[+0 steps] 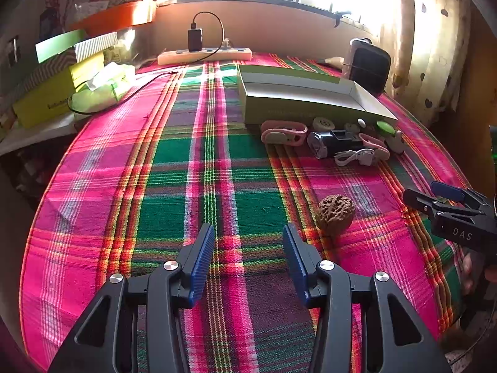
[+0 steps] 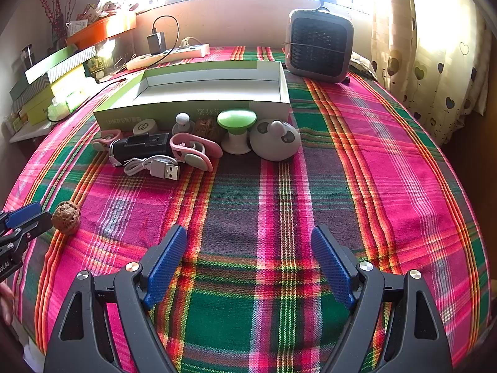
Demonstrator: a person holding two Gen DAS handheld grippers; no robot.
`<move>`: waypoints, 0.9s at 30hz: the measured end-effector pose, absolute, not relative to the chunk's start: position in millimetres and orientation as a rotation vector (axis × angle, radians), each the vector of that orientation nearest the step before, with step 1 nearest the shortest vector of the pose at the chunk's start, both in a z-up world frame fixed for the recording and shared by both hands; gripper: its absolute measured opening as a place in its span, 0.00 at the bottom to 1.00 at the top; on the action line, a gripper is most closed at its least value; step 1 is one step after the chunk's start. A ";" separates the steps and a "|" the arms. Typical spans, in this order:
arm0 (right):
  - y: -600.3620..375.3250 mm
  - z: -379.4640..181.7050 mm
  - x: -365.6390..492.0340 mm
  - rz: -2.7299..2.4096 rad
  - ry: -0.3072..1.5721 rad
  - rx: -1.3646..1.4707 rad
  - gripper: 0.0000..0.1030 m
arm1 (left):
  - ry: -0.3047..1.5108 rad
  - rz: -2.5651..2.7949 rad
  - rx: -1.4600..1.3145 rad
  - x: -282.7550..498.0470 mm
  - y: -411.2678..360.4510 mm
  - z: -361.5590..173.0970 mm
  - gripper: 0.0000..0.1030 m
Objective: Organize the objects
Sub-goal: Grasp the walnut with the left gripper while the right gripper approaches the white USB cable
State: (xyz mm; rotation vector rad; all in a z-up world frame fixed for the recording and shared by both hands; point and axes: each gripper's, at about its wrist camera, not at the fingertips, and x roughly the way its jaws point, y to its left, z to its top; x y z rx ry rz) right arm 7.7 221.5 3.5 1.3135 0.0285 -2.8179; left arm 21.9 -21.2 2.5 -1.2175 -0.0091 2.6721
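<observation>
A brown walnut [image 1: 335, 214] [image 2: 66, 217] lies alone on the plaid tablecloth, just right of my left gripper [image 1: 248, 233], which is open and holds nothing. My right gripper [image 2: 248, 236] is open too, over bare cloth; the left wrist view shows the right gripper [image 1: 431, 193] beyond the walnut. An open green-and-white box [image 2: 211, 105] [image 1: 310, 105] sits further back. Along its front lie a green-topped massager [image 2: 236, 124], a grey round gadget [image 2: 275, 140], pink clips [image 2: 192, 152], a black device [image 2: 139, 149] and a white USB cable [image 2: 158, 168].
A dark small heater [image 2: 320, 46] stands behind the box at the right. A power strip [image 2: 167, 56] with a charger lies by the back wall. Stacked boxes [image 1: 56, 93] and a tissue pack [image 1: 105, 87] crowd the left edge. A curtain [image 2: 435, 62] hangs at right.
</observation>
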 end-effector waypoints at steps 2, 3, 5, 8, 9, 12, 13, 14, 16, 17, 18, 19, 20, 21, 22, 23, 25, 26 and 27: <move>221.8 3.4 8.1 -2.809 0.033 1.310 0.80 | -0.029 2.625 -1.205 25.8 -20.6 3.8 0.42; 222.4 3.3 9.2 -2.804 0.035 1.306 0.80 | -0.037 2.593 -1.195 28.3 -19.0 4.1 0.42; 223.1 3.7 9.9 -2.791 0.039 1.300 0.80 | -0.026 2.544 -1.161 33.9 -12.7 5.5 0.42; 226.8 4.8 11.1 -2.770 0.017 1.286 0.80 | 0.022 2.501 -1.107 37.4 0.7 9.9 0.42; 228.1 5.4 11.1 -2.764 0.004 1.283 0.80 | 0.031 2.492 -1.098 36.7 4.6 10.9 0.42; 230.1 6.2 11.0 -2.747 -0.010 1.278 0.80 | 0.056 2.480 -1.096 32.4 14.8 11.3 0.42; 231.1 6.2 11.3 -2.742 -0.011 1.277 0.80 | 0.067 2.479 -1.103 30.3 17.6 10.4 0.42; 231.8 6.5 10.6 -2.733 -0.009 1.280 0.80 | 0.080 2.479 -1.114 27.7 20.2 9.3 0.42; 234.0 7.1 10.1 -2.721 -0.005 1.278 0.80 | 0.102 2.474 -1.133 22.4 25.2 6.8 0.42; 234.9 8.3 9.6 -2.721 0.004 1.271 0.80 | 0.106 2.474 -1.143 20.5 27.1 5.8 0.42; 235.5 9.7 8.9 -2.724 0.016 1.267 0.80 | 0.106 2.471 -1.152 19.1 28.6 4.8 0.42; 236.3 11.5 8.7 -2.725 0.026 1.258 0.80 | 0.110 2.478 -1.148 18.6 29.8 5.0 0.42; 237.4 14.6 8.0 -2.724 0.038 1.238 0.80 | 0.112 2.480 -1.155 17.3 30.6 4.6 0.42; 237.7 16.4 7.2 -2.727 0.046 1.230 0.80 | 0.116 2.480 -1.157 16.7 31.1 4.3 0.42; 238.5 18.7 5.4 -2.733 0.058 1.222 0.80 | 0.125 2.482 -1.160 15.8 31.3 3.9 0.42; 240.8 21.9 2.3 -2.745 0.066 1.213 0.80 | 0.134 2.487 -1.161 15.3 31.6 3.9 0.42; 245.4 25.4 -1.3 -2.753 0.060 1.205 0.80 | 0.128 2.489 -1.163 13.8 30.5 3.8 0.42; 247.1 27.3 -3.8 -2.758 0.057 1.199 0.80 | 0.121 2.493 -1.164 12.7 29.2 3.8 0.42; 247.8 28.7 -5.8 -2.758 0.052 1.194 0.80 | 0.114 2.499 -1.165 11.8 28.1 3.8 0.42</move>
